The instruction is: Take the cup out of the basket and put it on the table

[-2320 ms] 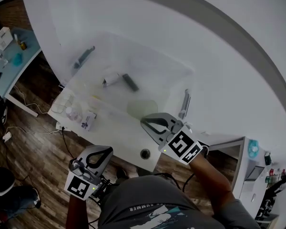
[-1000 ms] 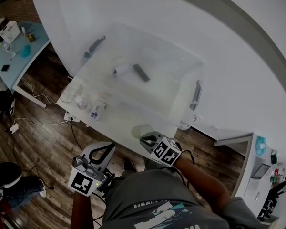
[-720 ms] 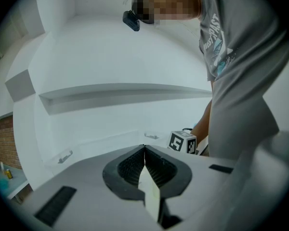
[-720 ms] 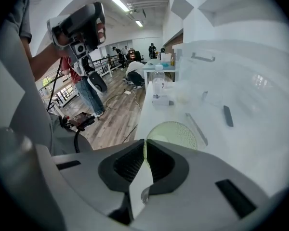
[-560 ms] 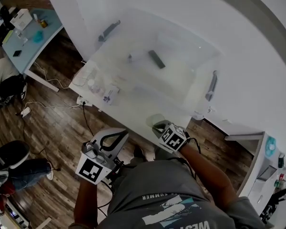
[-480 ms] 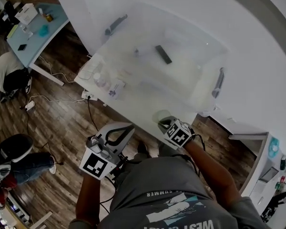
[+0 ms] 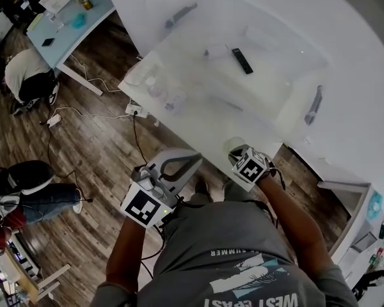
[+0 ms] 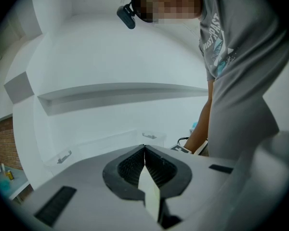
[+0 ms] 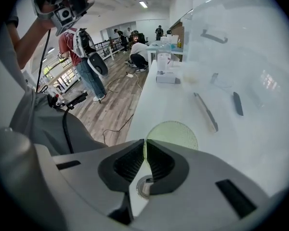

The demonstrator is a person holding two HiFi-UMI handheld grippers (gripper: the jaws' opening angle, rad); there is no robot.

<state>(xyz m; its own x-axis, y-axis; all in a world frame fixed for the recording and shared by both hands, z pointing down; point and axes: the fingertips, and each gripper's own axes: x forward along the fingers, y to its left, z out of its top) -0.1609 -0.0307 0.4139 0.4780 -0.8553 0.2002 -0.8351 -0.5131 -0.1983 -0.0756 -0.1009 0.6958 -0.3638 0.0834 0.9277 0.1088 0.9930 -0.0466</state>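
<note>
Now R gripper (image 9: 144,143) jaws clamped cup (image 9: 176,131) rim at desk (image 9: 151,107) edge; L gripper (image 8: 144,149) jaws together, empty.

Left gripper (image 8: 144,149), jaws pressed together, nothing between them. At 2 o'clock, the person's grey shirt (image 8: 241,71); at 4 o'clock, a bare forearm (image 8: 202,129). At 8 o'clock, faint against white, what may be the clear basket (image 8: 106,139).

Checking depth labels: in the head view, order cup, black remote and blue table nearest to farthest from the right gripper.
1. cup, gripped by the right gripper.
2. black remote, ahead inside the basket.
3. blue table, far left.
</note>
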